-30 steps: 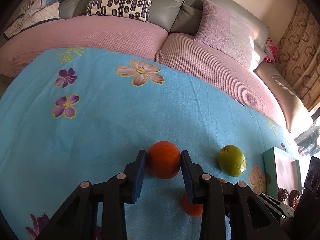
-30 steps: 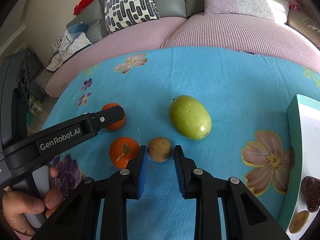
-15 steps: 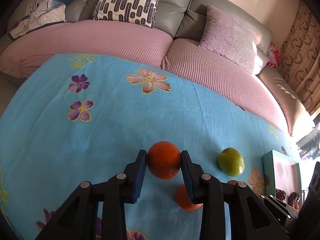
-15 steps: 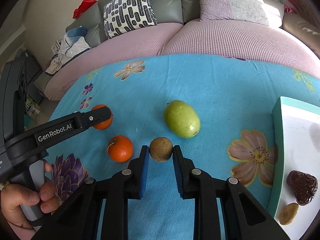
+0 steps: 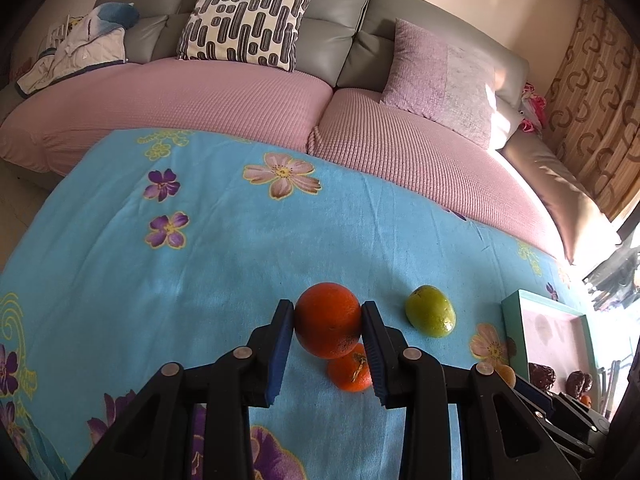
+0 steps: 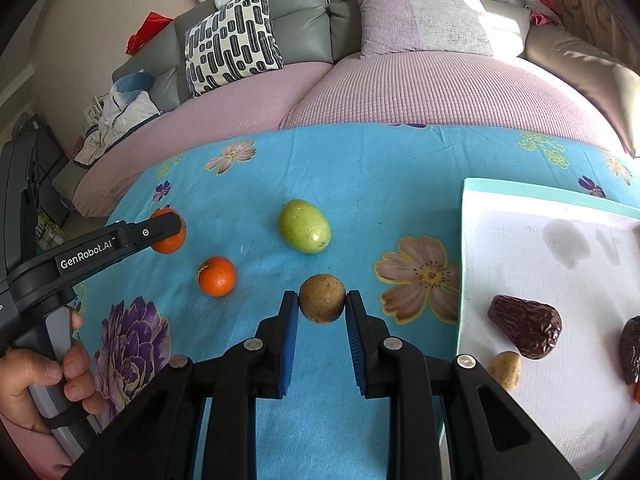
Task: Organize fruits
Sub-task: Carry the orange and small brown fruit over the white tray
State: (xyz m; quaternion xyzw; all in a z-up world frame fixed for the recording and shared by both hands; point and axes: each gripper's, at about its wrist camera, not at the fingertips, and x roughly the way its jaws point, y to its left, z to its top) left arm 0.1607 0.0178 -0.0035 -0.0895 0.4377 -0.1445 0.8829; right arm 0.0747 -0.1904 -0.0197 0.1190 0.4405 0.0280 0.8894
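Observation:
My left gripper (image 5: pixel 328 320) is shut on a large orange (image 5: pixel 327 320) and holds it above the blue flowered cloth; the right wrist view shows the same orange (image 6: pixel 170 236) behind the left gripper's fingers (image 6: pixel 160 229). My right gripper (image 6: pixel 322 304) is shut on a small round brown fruit (image 6: pixel 322 304), also lifted. A smaller tangerine (image 5: pixel 352 368) (image 6: pixel 217 276) and a green fruit (image 5: pixel 431 316) (image 6: pixel 305 226) lie on the cloth. The teal-rimmed tray (image 6: pixel 540 198) at the right holds dark dates (image 6: pixel 526 326) and a small brown fruit (image 6: pixel 505 369).
The blue flowered cloth (image 5: pixel 180 280) covers the table. A pink-covered sofa (image 5: pixel 240 100) with a patterned cushion (image 5: pixel 248 20) and a lilac cushion (image 5: pixel 440 80) stands behind it. A hand (image 6: pixel 36 376) grips the left gripper's handle. Curtains (image 5: pixel 592 80) hang at the right.
Both grippers have risen with their fruit, the left with the orange and the right with the brown fruit. The right gripper has shifted toward the tray, which shows more now.

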